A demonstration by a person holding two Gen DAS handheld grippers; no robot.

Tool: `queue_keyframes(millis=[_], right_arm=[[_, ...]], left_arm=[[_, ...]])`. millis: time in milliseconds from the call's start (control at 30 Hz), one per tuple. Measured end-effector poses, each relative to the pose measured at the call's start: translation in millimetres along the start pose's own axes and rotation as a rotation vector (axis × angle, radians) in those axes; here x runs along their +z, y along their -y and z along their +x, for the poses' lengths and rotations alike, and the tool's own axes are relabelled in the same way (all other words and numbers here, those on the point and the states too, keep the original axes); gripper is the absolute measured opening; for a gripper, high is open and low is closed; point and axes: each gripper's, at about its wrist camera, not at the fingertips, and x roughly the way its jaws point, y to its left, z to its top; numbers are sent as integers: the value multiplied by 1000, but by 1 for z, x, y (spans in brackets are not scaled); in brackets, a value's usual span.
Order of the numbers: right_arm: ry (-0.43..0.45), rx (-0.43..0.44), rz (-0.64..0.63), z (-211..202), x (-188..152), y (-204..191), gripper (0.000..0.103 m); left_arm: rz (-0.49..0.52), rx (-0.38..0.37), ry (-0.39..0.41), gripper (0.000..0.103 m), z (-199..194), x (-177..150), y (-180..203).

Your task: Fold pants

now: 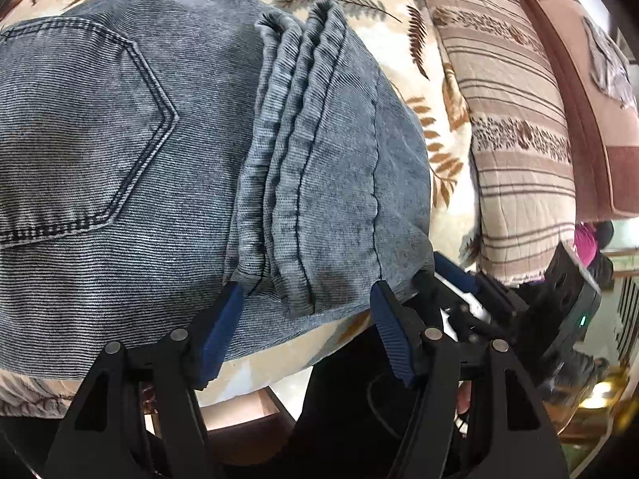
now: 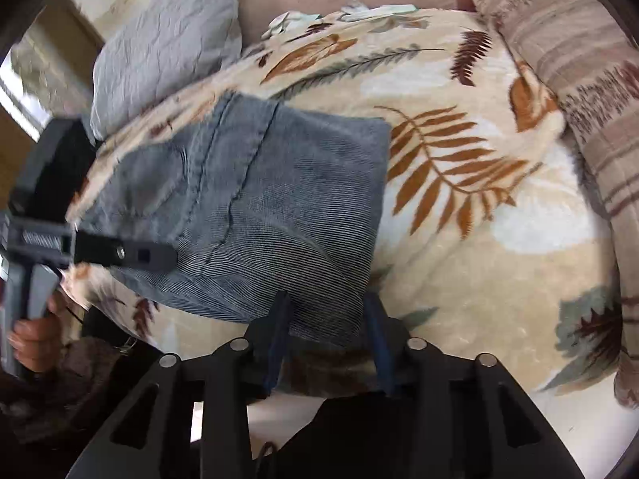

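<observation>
Folded grey-blue jeans (image 1: 159, 159) lie on a leaf-print blanket (image 1: 403, 28), back pocket to the left and stacked leg hems in the middle. My left gripper (image 1: 306, 293) stands open at the near edge, and the hems lie loose between its blue pads. In the right wrist view the jeans (image 2: 259, 199) form a compact bundle. The right gripper (image 2: 327, 303) is open around their near right corner, with the pads not pressing. A finger of the left gripper (image 2: 147, 255) rests on the bundle's left side, held by a person's hand (image 2: 32, 339).
A striped pillow (image 2: 579, 60) lies along the blanket's (image 2: 459, 239) right side and a grey pillow (image 2: 167, 40) sits at the back left. A pinkish headboard (image 1: 579, 60) stands behind. The bed's near edge runs just under both grippers.
</observation>
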Motion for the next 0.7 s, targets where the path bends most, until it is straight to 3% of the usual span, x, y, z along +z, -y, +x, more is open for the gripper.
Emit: queue_keyframes(millis=[33, 67, 133, 200, 300, 400, 467, 533, 600, 700], right_arm=[[1, -4, -29, -2, 1, -8, 16], [12, 7, -45, -6, 1, -13, 13], [50, 10, -100, -20, -3, -27, 13], [16, -11, -155, -15, -12, -36, 13], [-90, -37, -77, 15, -17, -19, 22], [-44, 36, 36, -6, -15, -3, 26], [23, 85, 86, -30, -12, 4, 28], [86, 211, 172, -47, -9, 10, 35], [83, 319, 232, -42, -8, 10, 50], [-10, 468, 315, -9, -11, -1, 53]], left_arm=[[-6, -24, -6, 29, -2, -4, 1], [-7, -48, -22, 21, -4, -7, 1], [5, 12, -15, 20, -8, -16, 0], [9, 93, 2, 20, -3, -19, -5], [-36, 58, -45, 21, 8, -17, -18], [48, 49, 4, 21, -17, -19, -8], [104, 52, 79, 27, -41, -13, -1], [102, 31, 129, 59, -54, 2, 1], [85, 25, 179, 71, -61, 22, 0], [71, 24, 156, 71, -47, 60, 1]])
